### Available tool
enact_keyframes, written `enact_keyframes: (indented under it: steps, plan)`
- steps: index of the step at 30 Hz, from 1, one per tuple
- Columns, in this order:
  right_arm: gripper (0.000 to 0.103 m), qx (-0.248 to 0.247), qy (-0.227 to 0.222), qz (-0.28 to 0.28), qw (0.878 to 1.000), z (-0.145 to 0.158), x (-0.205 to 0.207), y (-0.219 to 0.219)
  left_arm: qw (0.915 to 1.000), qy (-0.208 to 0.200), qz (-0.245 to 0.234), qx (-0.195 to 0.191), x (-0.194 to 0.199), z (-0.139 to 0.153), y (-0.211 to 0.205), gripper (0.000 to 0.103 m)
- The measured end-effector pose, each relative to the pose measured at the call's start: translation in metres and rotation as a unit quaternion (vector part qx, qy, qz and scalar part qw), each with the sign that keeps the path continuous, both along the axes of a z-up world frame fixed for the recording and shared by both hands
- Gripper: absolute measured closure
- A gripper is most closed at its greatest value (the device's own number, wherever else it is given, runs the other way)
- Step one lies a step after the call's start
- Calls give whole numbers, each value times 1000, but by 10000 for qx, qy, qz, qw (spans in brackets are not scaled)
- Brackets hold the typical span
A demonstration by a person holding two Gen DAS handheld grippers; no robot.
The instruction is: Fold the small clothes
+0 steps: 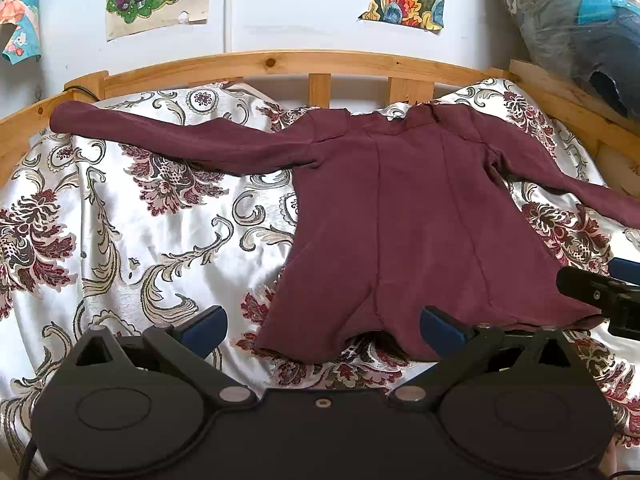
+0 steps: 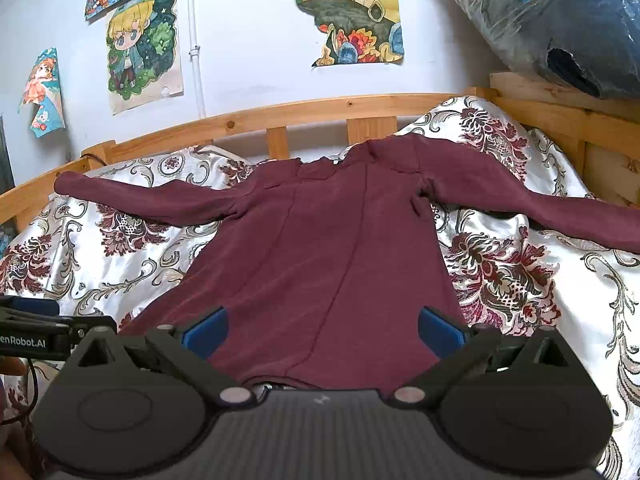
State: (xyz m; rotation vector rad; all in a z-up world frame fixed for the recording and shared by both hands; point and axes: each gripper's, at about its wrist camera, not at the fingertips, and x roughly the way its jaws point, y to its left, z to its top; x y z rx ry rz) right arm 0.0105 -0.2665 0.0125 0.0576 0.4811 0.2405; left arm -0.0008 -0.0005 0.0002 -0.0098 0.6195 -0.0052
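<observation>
The left gripper [image 1: 323, 326] is spread wide and holds nothing, poised over the shirt's [image 1: 400, 208] near-left hem corner, with bare bedspread [image 1: 120, 240] to its left. The shirt lies flat on the bedspread, collar toward the wooden rail [image 2: 280, 116], hem nearest, long axis running near to far, sleeves out sideways. The right gripper [image 2: 322, 329], equally wide and empty, hovers over the hem; open bedspread lies right.

Bright, even daylight, sharp focus.
Fisheye bends the pale wooden bed rail [image 1: 280, 60] at both edges; glare sheens the satin floral bedspread [image 2: 560, 280]; shadows soft.
</observation>
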Motion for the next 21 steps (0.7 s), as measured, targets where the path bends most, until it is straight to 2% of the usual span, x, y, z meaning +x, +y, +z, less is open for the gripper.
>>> enact_keyframes:
  steps: [21]
  plan:
    - [0,8,14,-1,10000,0,0,1,10000,-6,-18,-12,-1,1,-1,1]
